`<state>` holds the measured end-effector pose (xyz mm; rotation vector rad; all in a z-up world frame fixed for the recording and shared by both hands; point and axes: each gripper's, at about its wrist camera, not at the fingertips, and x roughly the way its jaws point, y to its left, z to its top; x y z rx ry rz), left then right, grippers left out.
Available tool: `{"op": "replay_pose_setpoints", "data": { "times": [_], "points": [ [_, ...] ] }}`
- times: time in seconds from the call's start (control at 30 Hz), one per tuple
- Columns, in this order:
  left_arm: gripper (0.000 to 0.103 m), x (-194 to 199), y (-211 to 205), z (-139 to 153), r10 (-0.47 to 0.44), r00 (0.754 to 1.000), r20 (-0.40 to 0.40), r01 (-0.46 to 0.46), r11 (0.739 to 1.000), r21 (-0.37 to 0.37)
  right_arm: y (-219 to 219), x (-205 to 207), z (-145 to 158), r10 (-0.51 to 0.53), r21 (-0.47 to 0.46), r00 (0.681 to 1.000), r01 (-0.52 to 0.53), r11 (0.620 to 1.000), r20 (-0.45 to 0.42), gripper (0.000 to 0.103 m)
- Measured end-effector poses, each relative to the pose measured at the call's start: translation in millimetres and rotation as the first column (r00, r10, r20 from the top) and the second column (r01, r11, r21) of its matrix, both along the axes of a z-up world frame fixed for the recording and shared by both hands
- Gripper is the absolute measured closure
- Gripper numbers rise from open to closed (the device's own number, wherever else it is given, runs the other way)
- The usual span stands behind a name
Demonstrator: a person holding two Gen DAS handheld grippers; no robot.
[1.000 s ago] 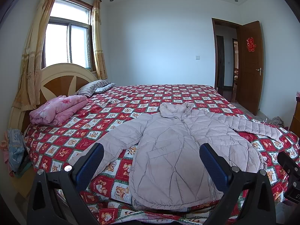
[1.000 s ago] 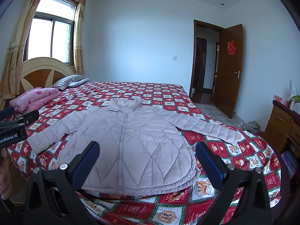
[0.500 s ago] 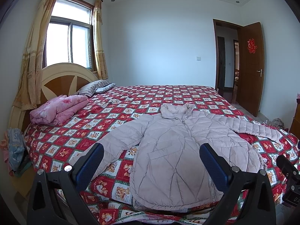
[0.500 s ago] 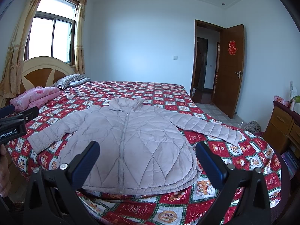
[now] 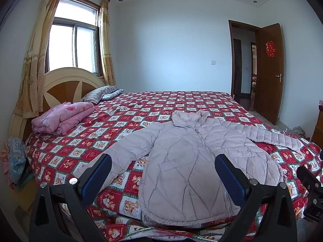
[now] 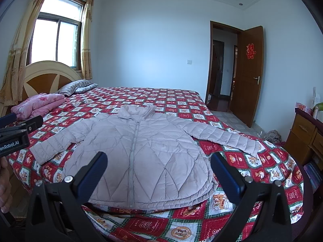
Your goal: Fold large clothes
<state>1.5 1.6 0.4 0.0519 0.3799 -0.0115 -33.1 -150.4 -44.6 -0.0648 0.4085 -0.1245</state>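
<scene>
Daylight from a curtained window (image 5: 74,46) fills a pale-walled bedroom with a brown door (image 6: 249,74) standing open.

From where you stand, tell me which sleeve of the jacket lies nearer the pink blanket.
The sleeve stretched toward the headboard side; its cuff points at the pink blanket. The other sleeve reaches toward the door side.

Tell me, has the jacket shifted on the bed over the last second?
No. The jacket lies flat on the same squares of the bedspread, collar toward the far wall, sleeves spread. Only the cameras drifted slightly; neither pair of tongs touches it.
</scene>
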Motion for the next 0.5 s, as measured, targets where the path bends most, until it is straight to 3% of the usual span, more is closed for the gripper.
{"op": "replay_pose_setpoints", "data": {
  "times": [0.33,0.5],
  "points": [
    [0.001,11.1,-0.3,-9.2,-0.011,0.999,-0.047,0.012,0.999,0.029,-1.1,9.9,-14.6,0.056,0.036,0.998,-0.056,0.998,-0.006,0.000],
    [0.001,50.0,8.9,-32.1,0.045,0.997,-0.059,-0.041,0.997,0.064,-46.8,54.4,-46.6,-0.033,0.089,0.996,0.040,0.995,-0.085,0.000]
  ]
}}
